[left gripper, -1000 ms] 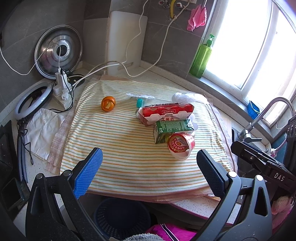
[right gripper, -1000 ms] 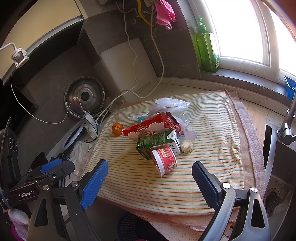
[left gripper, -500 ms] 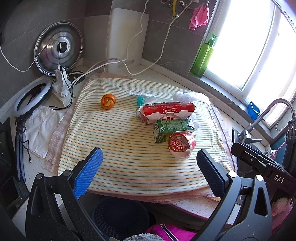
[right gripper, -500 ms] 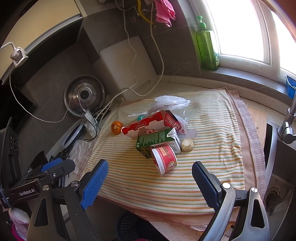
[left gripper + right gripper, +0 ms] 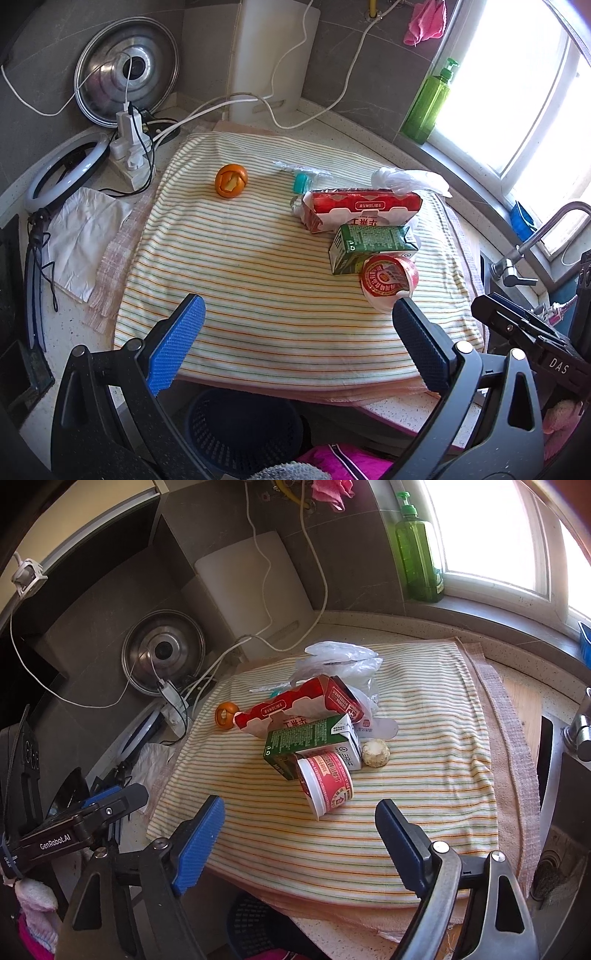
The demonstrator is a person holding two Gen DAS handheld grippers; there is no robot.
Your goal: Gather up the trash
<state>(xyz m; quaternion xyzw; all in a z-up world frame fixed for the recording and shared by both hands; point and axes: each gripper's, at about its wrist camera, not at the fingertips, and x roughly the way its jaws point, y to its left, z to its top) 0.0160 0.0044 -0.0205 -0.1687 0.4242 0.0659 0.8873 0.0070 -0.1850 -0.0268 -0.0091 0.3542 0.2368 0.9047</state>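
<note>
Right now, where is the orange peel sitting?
The orange peel lies alone on the striped cloth, at its far left in the left wrist view, apart from the red carton and the other trash to its right.

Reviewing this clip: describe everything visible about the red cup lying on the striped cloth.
The red cup is a small plastic-looking tub with red printed sides, a white rim and a red printed foil lid. It lies on its side on the striped cloth, leaning against the green carton. Neither tool touches it.
</note>
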